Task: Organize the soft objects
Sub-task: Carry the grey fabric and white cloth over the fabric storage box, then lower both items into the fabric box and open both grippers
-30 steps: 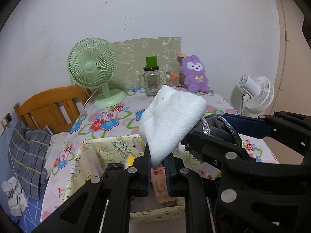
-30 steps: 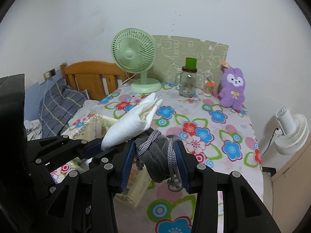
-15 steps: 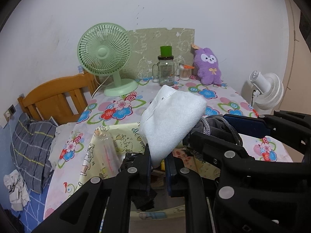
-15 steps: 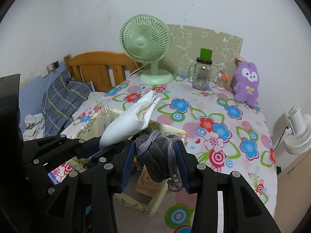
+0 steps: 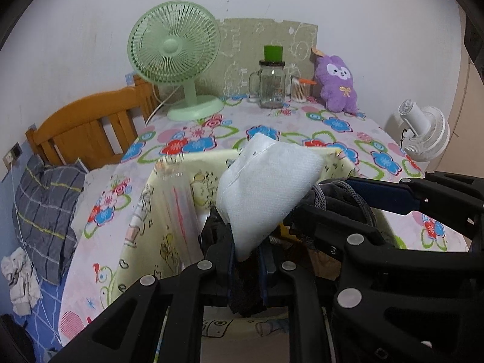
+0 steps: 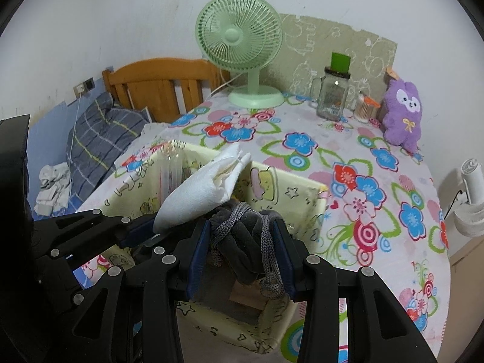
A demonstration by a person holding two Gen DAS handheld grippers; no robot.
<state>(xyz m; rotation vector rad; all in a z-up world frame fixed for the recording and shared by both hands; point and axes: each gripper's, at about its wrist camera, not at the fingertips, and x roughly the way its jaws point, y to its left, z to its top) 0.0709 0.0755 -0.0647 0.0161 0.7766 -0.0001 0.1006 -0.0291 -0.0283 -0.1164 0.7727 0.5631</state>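
Round table w/ flower-print cloth point(image 6: 357, 211) fills most of both views; wooden bed headboard point(image 6: 157, 84) and grey checked pillow point(image 6: 99, 139) sit off its left side. On the near-left part of the table stands a pale yellow fabric storage box w/ cartoon print point(image 6: 302, 199), open top, w/ a clear plastic bag point(image 5: 178, 208) standing upright inside against its left wall; other contents too dark to make out. Far side of the table, left to right: mint-green desk fan point(image 6: 242, 39), clear glass mug-jar w/ green lid point(image 6: 332, 93), small jar of cotton swabs point(image 6: 364, 109), purple plush bunny point(image 6: 403, 115). White fan point(image 5: 423, 133) stands off the table's right edge. Both grippers are side by side over the box, near the viewer. Left gripper point(image 5: 246, 257): fingers nearly together, pinching the lower corner of a folded white textured cloth point(image 5: 266, 187), which sticks up and away over the box opening. Right gripper point(image 6: 242, 242): fingers partly closed around a bundled dark grey soft garment w/ grey knitted cord point(image 6: 245, 236), wedged between the blue pads; the bundle hangs above the box's near-right interior. White cloth and grey bundle are just beside each other, prob. touching at the edge.
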